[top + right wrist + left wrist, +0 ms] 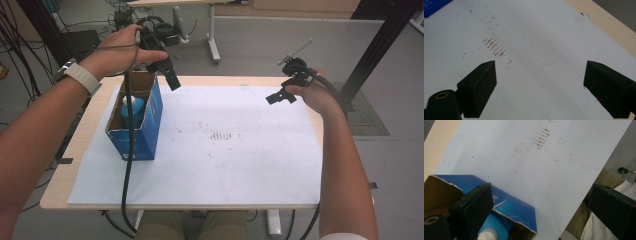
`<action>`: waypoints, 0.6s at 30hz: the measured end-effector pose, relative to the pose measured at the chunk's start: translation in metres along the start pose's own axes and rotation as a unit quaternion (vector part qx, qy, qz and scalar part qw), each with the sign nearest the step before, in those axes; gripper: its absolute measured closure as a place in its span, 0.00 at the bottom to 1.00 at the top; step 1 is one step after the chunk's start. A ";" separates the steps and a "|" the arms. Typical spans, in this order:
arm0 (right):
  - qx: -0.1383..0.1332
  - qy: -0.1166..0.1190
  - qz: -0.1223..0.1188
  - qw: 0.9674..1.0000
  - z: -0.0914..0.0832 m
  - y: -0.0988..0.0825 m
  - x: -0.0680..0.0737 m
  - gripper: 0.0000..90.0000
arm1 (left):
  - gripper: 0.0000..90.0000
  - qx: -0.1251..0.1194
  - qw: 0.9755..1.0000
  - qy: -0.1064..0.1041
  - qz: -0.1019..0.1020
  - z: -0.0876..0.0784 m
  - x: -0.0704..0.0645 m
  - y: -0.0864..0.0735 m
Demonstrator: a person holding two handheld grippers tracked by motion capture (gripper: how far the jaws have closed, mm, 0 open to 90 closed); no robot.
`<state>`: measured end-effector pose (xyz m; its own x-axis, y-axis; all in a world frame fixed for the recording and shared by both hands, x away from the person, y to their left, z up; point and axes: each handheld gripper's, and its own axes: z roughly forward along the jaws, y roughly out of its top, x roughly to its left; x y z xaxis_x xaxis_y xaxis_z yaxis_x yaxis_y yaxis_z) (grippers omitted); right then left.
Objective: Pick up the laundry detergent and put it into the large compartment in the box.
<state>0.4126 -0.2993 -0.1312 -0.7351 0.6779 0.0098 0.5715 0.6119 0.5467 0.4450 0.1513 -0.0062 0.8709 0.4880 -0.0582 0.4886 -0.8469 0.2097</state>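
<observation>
An open-topped blue cardboard box [134,131] stands on the left part of the white sheet [235,160]. A blue bottle [132,107] with a white cap stands inside it. My left gripper [168,75] hangs open in the air just above the box's far end. In the left gripper view its jaws are wide apart [541,207] over the box [514,208] and the bottle's cap [487,235]. My right gripper [281,96] is held open above the sheet's far right, holding nothing. The right gripper view looks between its spread jaws [540,86] at bare sheet.
Brown smudges [222,136] mark the sheet's middle. The wooden table [59,187] shows around the sheet's edges. The left gripper's cable [128,165] hangs down across the box. Behind the table are another table's leg [213,45], floor cables and a black post [380,45].
</observation>
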 end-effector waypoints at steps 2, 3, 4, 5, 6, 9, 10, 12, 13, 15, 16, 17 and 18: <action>0.001 0.001 0.004 1.000 0.000 -0.001 -0.001 0.12 | 0.06 0.007 1.000 -0.004 0.013 0.003 -0.001 0.006; 0.002 0.001 0.005 1.000 0.000 -0.002 -0.001 0.12 | 0.06 0.008 1.000 -0.006 0.019 0.004 -0.002 0.009; 0.003 0.002 0.008 1.000 0.000 -0.002 -0.001 0.12 | 0.06 0.009 0.999 -0.007 0.032 0.006 -0.003 0.011; 0.002 0.001 0.006 1.000 -0.001 -0.003 -0.001 0.12 | 0.06 0.012 0.999 -0.008 0.038 0.007 -0.004 0.013; 0.002 0.001 0.007 1.000 -0.001 -0.004 -0.001 0.12 | 0.06 0.014 0.999 -0.008 0.045 0.008 -0.006 0.016; 0.000 0.002 0.010 1.000 -0.002 -0.006 -0.002 0.12 | 0.06 0.012 0.998 -0.013 0.064 0.011 -0.008 0.019; 0.000 0.001 0.011 1.000 -0.002 -0.007 -0.002 0.12 | 0.06 0.012 0.998 -0.016 0.068 0.012 -0.008 0.021; 0.001 0.002 0.012 1.000 -0.002 -0.008 -0.002 0.12 | 0.06 0.013 0.997 -0.018 0.075 0.015 -0.010 0.024; 0.001 0.002 0.013 1.000 -0.002 -0.009 -0.002 0.12 | 0.06 0.014 0.996 -0.017 0.082 0.018 -0.012 0.025; 0.002 0.002 0.014 1.000 -0.001 -0.010 -0.003 0.12 | 0.06 0.012 0.995 -0.021 0.094 0.022 -0.014 0.028; 0.004 0.002 0.016 1.000 -0.001 -0.009 -0.003 0.12 | 0.06 0.013 0.995 -0.023 0.096 0.024 -0.015 0.029; 0.004 0.002 0.017 1.000 -0.001 -0.010 -0.003 0.12 | 0.06 0.014 0.995 -0.024 0.101 0.026 -0.015 0.030; 0.004 0.002 0.017 1.000 -0.001 -0.010 -0.003 0.12 | 0.06 0.017 0.994 -0.026 0.102 0.029 -0.016 0.032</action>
<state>0.4087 -0.3076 -0.1356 -0.7165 0.6969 0.0322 0.5995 0.5915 0.5392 0.4479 0.1103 -0.0265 0.9533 0.2942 -0.0677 0.3018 -0.9345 0.1889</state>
